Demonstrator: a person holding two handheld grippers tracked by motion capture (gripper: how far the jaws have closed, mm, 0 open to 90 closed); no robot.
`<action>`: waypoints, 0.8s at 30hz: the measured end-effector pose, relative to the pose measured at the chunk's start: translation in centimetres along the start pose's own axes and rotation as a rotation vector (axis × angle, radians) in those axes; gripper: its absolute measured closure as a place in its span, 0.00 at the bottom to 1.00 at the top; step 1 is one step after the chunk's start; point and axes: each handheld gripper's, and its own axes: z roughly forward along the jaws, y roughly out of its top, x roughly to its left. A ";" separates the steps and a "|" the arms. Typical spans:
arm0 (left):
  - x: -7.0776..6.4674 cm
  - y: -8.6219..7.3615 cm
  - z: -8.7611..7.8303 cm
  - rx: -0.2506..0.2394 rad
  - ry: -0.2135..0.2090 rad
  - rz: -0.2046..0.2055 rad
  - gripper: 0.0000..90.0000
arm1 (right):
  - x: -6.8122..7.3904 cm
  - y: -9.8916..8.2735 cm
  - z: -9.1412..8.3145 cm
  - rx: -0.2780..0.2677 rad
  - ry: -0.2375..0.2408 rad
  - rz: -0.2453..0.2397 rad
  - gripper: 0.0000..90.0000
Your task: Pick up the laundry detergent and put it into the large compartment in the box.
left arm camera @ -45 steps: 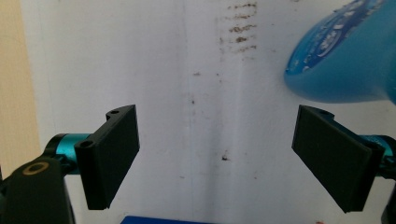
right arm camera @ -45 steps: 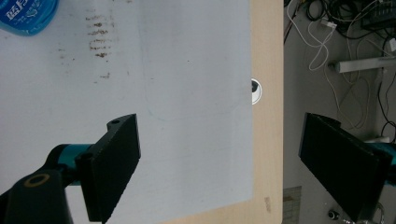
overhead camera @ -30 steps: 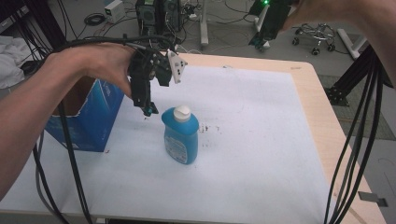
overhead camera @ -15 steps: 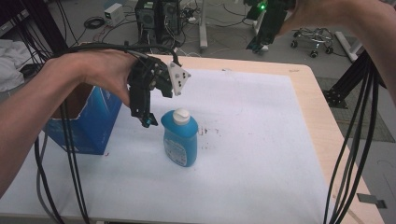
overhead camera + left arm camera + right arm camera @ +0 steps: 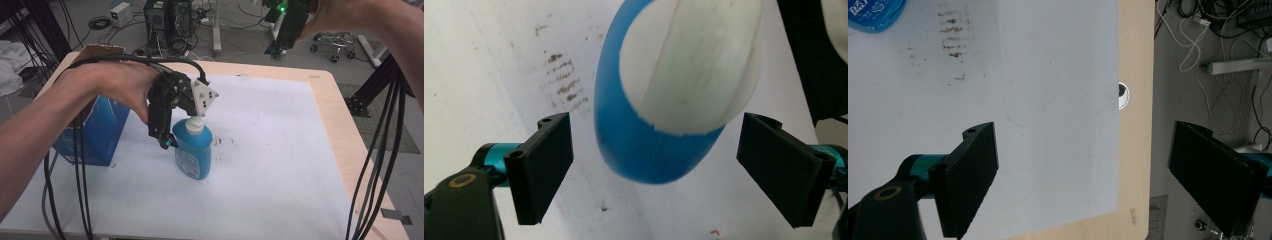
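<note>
A blue bottle [image 5: 192,152] with a white cap [image 5: 195,123] stands upright on the white sheet [image 5: 270,150]. My left gripper [image 5: 175,135] reaches down from the left, its open jaws straddling the bottle's top. In the left gripper view the cap [image 5: 689,65] and the blue shoulder [image 5: 634,145] loom between the two black pads [image 5: 544,172], with a gap on each side. My right gripper [image 5: 281,42] is held high above the table's far edge, open, with nothing between its jaws [image 5: 1083,175]; the bottle's base [image 5: 873,12] shows at that view's top left corner.
An open blue cardboard box [image 5: 97,132] stands at the table's left, close to my left hand. Dark smudges [image 5: 225,141] mark the sheet right of the bottle. The wooden table edge [image 5: 1135,125] has a cable hole [image 5: 1122,95]. Black cables [image 5: 375,165] hang at the right.
My left gripper has moved right and down, from beside the bottle to over its cap. The right gripper stayed high at the back. The bottle has not moved.
</note>
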 end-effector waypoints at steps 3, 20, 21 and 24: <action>0.0 0.2 0.3 -0.007 -0.011 0.006 0.17 | 0.0 0.0 0.0 -0.002 0.000 0.002 0.13; 0.1 1.2 0.4 -0.039 -0.021 0.034 0.20 | 0.0 -0.4 -0.2 0.004 -0.004 0.010 0.13; 0.1 1.2 0.4 -0.044 -0.020 0.031 0.20 | 0.0 -0.4 -0.2 0.004 -0.004 0.010 0.13; 0.2 1.2 0.4 -0.043 -0.022 0.031 0.21 | 0.0 -0.5 -0.2 0.006 -0.002 0.010 0.13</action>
